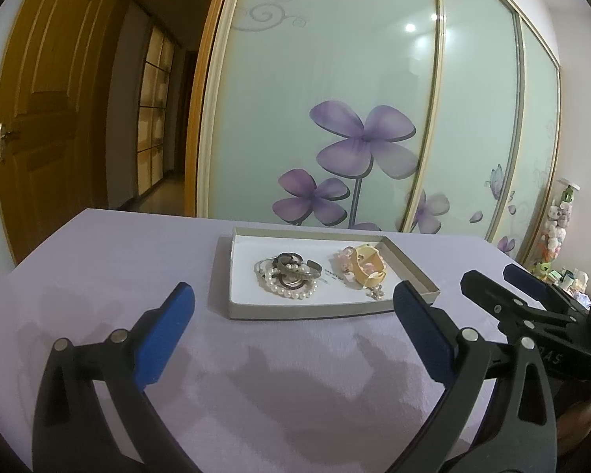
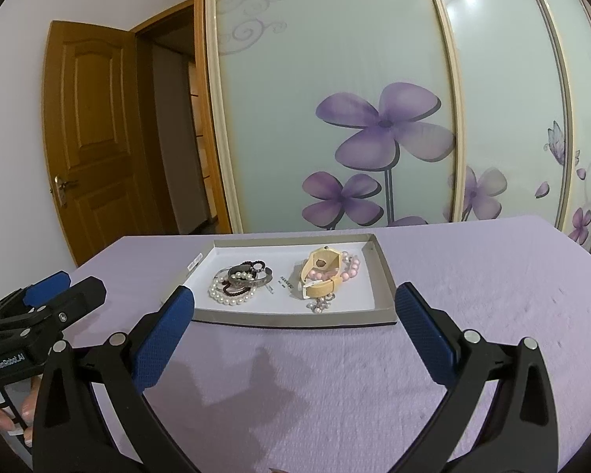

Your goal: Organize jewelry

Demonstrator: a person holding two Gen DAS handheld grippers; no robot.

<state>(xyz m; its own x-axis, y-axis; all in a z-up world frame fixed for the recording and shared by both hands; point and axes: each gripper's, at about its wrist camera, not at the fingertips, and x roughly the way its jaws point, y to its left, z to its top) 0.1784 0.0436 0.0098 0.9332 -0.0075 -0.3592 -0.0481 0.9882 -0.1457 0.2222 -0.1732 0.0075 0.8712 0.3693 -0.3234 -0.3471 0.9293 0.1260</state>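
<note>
Right wrist view: our right tool (image 2: 294, 301) gapes empty, left tool (image 1: 293, 295) likewise; we approach the tray (image 2: 295, 320) at twelve o'clock, untangling the pearls (image 2: 224, 295) gently.

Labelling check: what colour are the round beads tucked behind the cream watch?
Pink; the round beads show best in the right wrist view, behind the cream watch.

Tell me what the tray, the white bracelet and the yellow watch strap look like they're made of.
Tray: likely cardboard, matte grey rim, thin folded walls, white inside. White bracelet: glossy round beads, pearl or imitation; can't tell which. Yellow watch strap: smooth pale band holding a curl, probably leather or plastic.
</note>
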